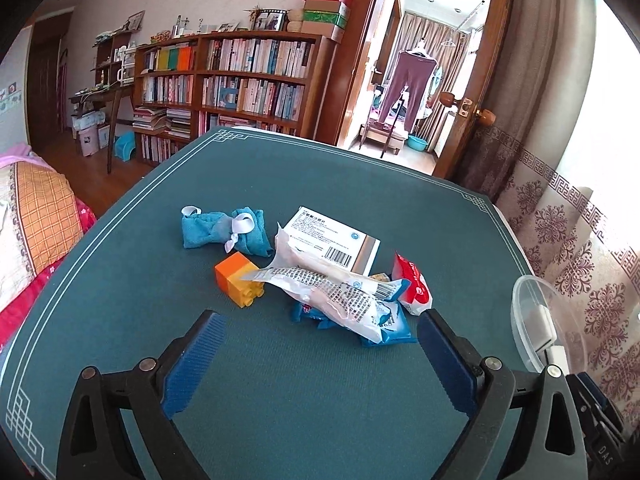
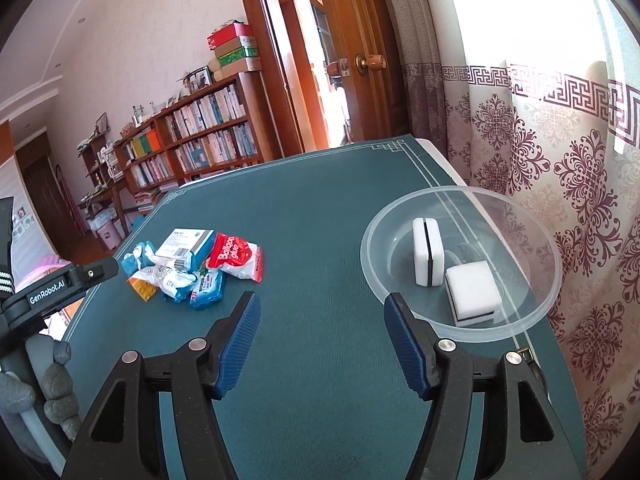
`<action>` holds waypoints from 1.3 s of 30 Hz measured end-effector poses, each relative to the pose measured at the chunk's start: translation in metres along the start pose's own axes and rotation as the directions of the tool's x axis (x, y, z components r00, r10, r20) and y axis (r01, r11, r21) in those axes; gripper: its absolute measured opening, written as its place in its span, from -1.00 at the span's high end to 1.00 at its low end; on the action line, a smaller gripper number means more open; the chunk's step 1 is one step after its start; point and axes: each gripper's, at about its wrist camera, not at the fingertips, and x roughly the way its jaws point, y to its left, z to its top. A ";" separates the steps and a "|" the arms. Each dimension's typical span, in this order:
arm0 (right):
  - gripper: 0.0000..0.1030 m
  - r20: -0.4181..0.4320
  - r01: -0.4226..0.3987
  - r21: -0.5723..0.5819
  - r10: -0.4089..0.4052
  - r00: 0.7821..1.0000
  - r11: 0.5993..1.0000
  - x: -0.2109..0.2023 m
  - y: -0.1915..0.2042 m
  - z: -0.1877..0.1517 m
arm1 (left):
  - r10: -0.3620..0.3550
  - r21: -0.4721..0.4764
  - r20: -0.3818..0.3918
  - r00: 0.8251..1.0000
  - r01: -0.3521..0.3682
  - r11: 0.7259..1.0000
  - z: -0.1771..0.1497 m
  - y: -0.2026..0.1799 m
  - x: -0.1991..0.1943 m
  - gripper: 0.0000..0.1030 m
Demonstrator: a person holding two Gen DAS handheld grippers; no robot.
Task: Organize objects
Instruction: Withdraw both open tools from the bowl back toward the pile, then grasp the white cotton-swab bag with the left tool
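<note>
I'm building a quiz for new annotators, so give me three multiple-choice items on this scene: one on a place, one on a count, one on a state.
1. Where is the clear bowl?
A. on the green table, near the curtain
B. on the bookshelf
C. on the floor

2. How many white sponge blocks lie in the bowl?
A. none
B. two
C. four

3. How is the left gripper?
A. shut on the orange block
B. shut on the red packet
C. open, holding nothing

Answers:
1 A: the right wrist view shows the bowl on the table's edge beside the patterned curtain.
2 B: one block stands on edge, the other sits beside it.
3 C: its jaws stand wide apart over bare cloth, short of the pile.
</note>
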 end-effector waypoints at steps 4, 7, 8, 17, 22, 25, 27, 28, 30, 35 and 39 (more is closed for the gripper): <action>-0.28 -0.021 0.005 -0.023 -0.006 1.000 1.000 0.010 0.006 -0.007 | -0.015 -0.043 -0.030 0.999 0.014 0.999 0.005 0.014 0.015 -0.93; -0.28 -0.026 0.011 -0.048 -0.012 1.000 0.999 0.015 0.012 -0.011 | -0.024 -0.056 -0.052 0.998 0.021 0.998 0.007 0.018 0.026 -0.93; -0.28 -0.029 0.011 -0.051 -0.012 1.000 0.999 0.017 0.013 -0.012 | -0.025 -0.061 -0.061 0.998 0.021 0.998 0.007 0.019 0.031 -0.93; -0.28 -0.065 0.003 -0.068 -0.008 0.998 0.998 0.041 0.023 -0.015 | -0.102 -0.174 -0.162 0.982 0.073 0.982 0.017 0.014 0.067 -0.93; -0.28 -0.094 0.011 -0.060 -0.016 0.995 0.998 0.052 0.018 -0.020 | -0.088 -0.240 -0.195 0.977 0.039 0.970 0.021 0.016 0.089 -0.93; -0.28 -0.105 0.022 -0.052 -0.027 0.994 0.998 0.056 0.014 -0.021 | -0.091 -0.254 -0.202 0.975 0.038 0.966 0.019 0.016 0.095 -0.91; -0.28 -0.109 0.024 -0.050 -0.030 0.994 0.998 0.058 0.013 -0.021 | -0.094 -0.240 -0.206 0.974 0.042 0.970 0.016 0.013 0.097 -0.87; -0.28 -0.111 0.025 -0.051 -0.031 0.993 0.998 0.059 0.013 -0.022 | -0.105 -0.231 -0.204 0.973 0.057 0.971 0.014 0.012 0.097 -0.82; -0.28 -0.115 0.025 -0.056 -0.031 0.993 0.998 0.060 0.014 -0.024 | -0.120 -0.217 -0.194 0.974 0.076 0.973 0.013 0.012 0.095 -0.73; -0.28 -0.126 0.027 -0.069 -0.035 0.991 0.997 0.063 0.017 -0.028 | -0.163 -0.192 -0.210 0.964 0.122 0.974 0.010 0.020 0.088 -0.10; -0.28 -0.122 0.027 -0.086 -0.037 0.992 0.996 0.062 0.023 -0.031 | -0.186 -0.199 -0.253 0.949 0.137 0.970 0.001 0.030 0.085 0.00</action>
